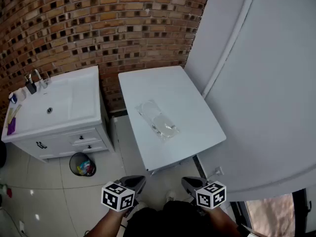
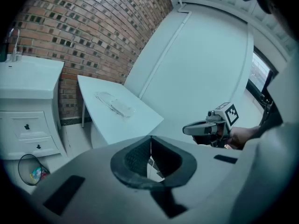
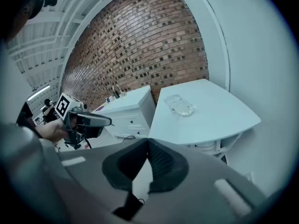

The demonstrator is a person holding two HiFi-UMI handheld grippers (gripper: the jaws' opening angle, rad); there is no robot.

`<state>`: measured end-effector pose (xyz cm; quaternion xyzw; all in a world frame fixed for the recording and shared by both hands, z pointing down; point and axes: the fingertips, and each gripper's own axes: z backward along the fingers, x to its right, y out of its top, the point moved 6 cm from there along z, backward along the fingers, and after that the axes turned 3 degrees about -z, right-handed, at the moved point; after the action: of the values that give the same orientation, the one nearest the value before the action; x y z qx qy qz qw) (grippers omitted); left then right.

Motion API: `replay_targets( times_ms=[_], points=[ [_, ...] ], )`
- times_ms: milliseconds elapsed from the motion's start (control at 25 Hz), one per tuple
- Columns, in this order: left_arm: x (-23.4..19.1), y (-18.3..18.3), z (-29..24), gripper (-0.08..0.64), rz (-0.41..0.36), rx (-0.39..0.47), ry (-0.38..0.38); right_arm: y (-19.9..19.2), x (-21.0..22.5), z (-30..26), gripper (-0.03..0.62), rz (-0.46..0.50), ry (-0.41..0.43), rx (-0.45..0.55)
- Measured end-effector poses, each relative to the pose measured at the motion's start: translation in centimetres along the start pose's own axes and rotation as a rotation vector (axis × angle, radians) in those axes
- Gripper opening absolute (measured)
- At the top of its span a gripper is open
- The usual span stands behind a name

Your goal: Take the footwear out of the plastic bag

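Currently the left gripper [image 1: 134, 183] is pressed together on nothing, well short of the white table [image 1: 143, 88]. The clear plastic bag [image 1: 153, 113] lies mid-table, untouched, its pale footwear [image 1: 166, 124] barely discernible. The right gripper [image 1: 190, 183] is likewise closed, empty. Both should spread on approach: one pins the bag, one draws the footwear out.

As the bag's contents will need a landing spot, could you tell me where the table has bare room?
The white table is bare all round the clear plastic bag, widest between bag and red brick wall; only its middle is occupied.
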<state>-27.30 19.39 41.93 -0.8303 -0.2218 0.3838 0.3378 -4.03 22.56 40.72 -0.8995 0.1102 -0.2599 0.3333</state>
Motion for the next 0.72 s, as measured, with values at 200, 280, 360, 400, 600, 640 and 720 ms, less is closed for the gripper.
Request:
replay_targets(
  times_ms=[200, 280, 360, 400, 600, 640, 720],
  points=[
    [-0.8, 0.7, -0.6, 0.008, -0.002, 0.023, 0.015, 1.1, 0.6, -0.9, 0.003, 0.037, 0.018, 0.001],
    [-1.0, 1.0, -0.9, 0.008, 0.002, 0.029, 0.025, 1.4, 1.0, -1.4, 0.003, 0.045, 0.026, -0.005],
    [-1.1, 1.1, -1.3, 0.008, 0.012, 0.037, 0.036, 1.8, 1.5, -2.1, 0.003, 0.051, 0.039, -0.013],
    [-1.2, 1.1, -1.5, 0.008, 0.018, 0.041, 0.041, 2.1, 1.8, -2.4, 0.003, 0.056, 0.048, -0.017],
    [-1.5, 2.4, -3.9, 0.008, 0.029, 0.056, 0.073, 4.6, 4.3, -4.3, 0.003, 0.103, 0.100, -0.031],
    [-1.7, 2.8, -4.6, 0.008, 0.027, 0.059, 0.084, 5.3, 4.9, -4.7, 0.003, 0.115, 0.110, -0.032],
    [-1.9, 3.8, -5.9, 0.008, 0.024, 0.069, 0.107, 6.4, 6.5, -5.6, 0.003, 0.137, 0.130, -0.039]
  ],
)
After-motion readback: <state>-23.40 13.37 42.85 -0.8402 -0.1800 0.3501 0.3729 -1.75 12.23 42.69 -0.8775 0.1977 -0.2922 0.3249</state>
